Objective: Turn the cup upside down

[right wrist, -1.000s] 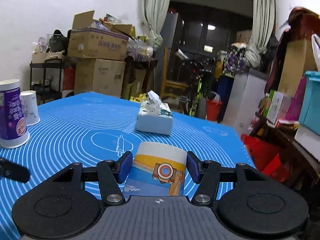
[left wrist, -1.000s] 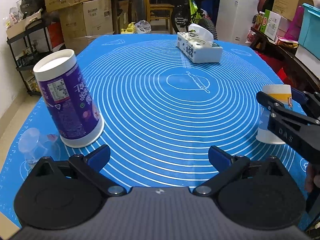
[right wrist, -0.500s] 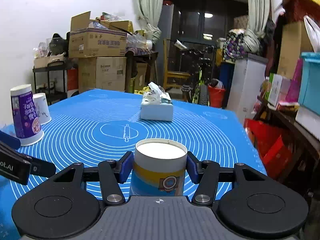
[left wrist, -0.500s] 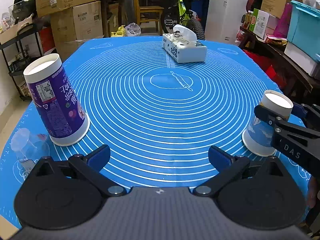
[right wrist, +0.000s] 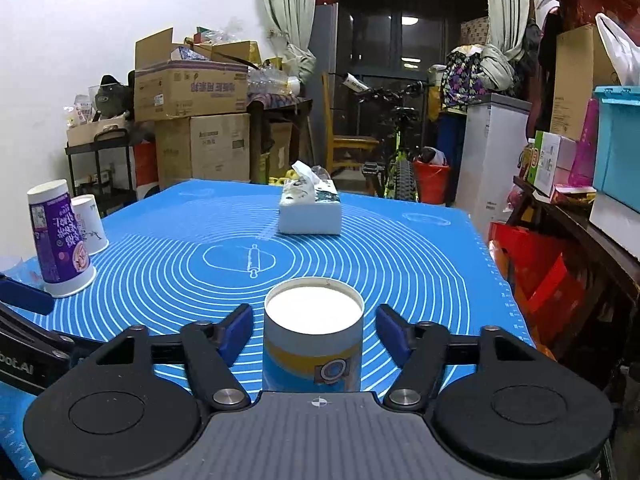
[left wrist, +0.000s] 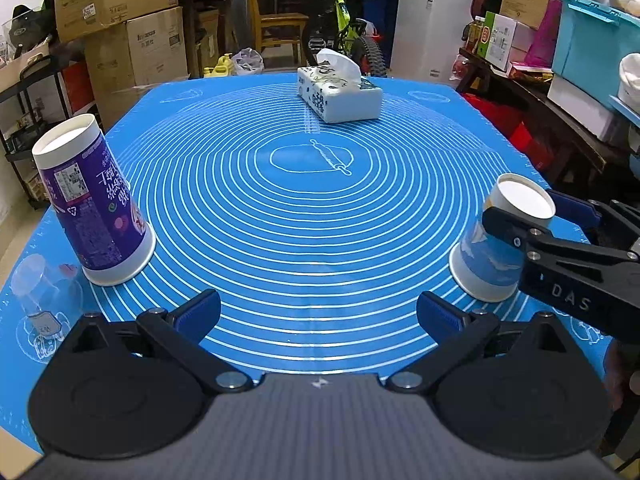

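A big blue mat covers the table, and far back on it sits a white tissue box. On the left side stands a tall purple cup, upside down, with a small white cup just behind it and a clear plastic cup beside it at the mat's edge. The little blue and yellow cup stands upside down near the right edge, between the spread-apart fingers of the right gripper, with a gap on each side, while the left gripper is wide apart too, holding nothing.
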Motion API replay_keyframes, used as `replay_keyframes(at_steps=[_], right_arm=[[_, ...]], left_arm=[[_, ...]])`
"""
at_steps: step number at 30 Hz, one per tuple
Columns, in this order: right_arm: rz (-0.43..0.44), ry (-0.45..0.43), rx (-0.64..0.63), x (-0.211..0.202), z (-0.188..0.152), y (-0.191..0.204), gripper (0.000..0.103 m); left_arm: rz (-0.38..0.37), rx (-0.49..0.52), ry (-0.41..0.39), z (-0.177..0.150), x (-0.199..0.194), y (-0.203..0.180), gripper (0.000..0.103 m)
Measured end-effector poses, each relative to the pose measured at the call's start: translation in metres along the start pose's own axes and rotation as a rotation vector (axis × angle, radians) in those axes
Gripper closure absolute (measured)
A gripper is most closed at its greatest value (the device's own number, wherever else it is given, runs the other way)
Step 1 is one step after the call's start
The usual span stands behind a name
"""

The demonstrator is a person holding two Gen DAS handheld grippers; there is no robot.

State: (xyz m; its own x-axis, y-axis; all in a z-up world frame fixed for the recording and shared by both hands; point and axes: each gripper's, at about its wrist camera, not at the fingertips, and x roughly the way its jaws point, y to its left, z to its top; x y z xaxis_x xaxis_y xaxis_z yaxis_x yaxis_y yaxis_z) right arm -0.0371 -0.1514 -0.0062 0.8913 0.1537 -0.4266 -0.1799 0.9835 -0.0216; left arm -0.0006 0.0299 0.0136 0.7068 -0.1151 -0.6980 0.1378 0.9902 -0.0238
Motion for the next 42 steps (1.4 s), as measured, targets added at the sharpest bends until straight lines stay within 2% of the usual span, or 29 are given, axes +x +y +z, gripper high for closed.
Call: replay_keyframes(at_steps=[5,11,21,42], right_arm=[[0.022,0.004,0.046,-0.020,-0.001,-0.009,0.023],[0.002,0.016,0.091,-0.047,-0.009,-0.022,0.022],[-0.046,0.077,0.075,-0.077,-0.023,-0.023,0.022],[-0.053,0.116,0.077,-0.092,-0.034,-0.025,0.022]], left_arm=[[-0.017,0.002,-0.010,-0.004,-0.007,-0.004,0.000],[-0.016,0.041,-0.024,-0.014,-0.015,-0.015,0.000],[-0.039,0.087,-0.053,-0.023,-0.030,-0.032,0.000],[-0.058,0.117,-0.049,-0.037,-0.041,-0.049,0.000]])
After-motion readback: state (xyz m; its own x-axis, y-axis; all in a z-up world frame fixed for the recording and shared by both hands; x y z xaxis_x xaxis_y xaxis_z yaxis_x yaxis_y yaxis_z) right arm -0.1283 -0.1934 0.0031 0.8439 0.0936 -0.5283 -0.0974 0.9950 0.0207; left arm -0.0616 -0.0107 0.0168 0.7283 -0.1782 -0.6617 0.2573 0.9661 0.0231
